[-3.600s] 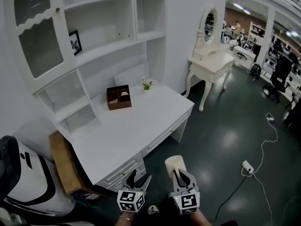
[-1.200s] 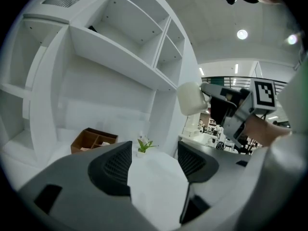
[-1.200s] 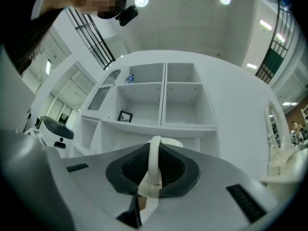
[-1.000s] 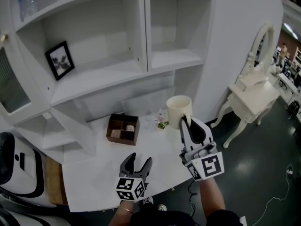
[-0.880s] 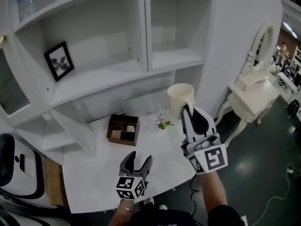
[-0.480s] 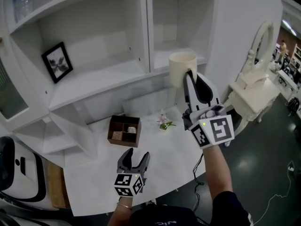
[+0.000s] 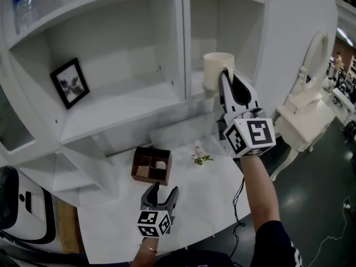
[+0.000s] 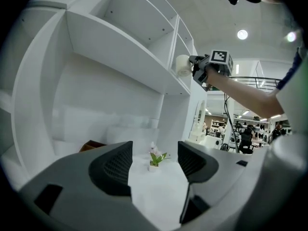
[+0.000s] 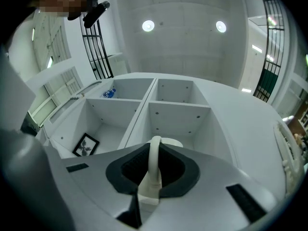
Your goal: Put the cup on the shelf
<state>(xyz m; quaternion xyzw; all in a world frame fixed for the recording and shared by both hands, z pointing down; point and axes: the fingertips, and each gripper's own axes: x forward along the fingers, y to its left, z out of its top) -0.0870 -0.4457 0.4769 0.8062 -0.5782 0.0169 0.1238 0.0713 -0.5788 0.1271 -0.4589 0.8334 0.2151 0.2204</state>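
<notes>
The cup (image 7: 216, 69) is a plain cream cylinder, matte and unmarked, standing upright with its open mouth facing up and its rim a clean circle. Its thin loop handle (image 9: 154, 163) turns back toward the person, and the right gripper (image 7: 226, 78) has its two dark pads pressed together on that handle, one on each side, so the cup hangs from the handle alone. Held this way, the cup sits at the open front of the right-hand compartment of the white shelf (image 7: 183, 43), just right of the shelf's upright divider and about level with that compartment's board; whether its base touches the board cannot be told. From the left gripper view the cup (image 8: 183, 65) shows as a pale rounded shape at the front edge of the shelf (image 8: 120, 52). The left gripper (image 7: 160, 193) hangs low, well below the shelf and over the white desk (image 7: 194, 204) that runs under it, its jaws spread apart with nothing between them. In the shelf's left-hand compartment a black picture frame (image 7: 70, 83) leans tilted, and a clear bottle (image 7: 24, 7) stands on the tier above it. Below the shelf, on the desk, lie a brown divided box (image 7: 152, 166) and a small green plant (image 7: 201, 158).
</notes>
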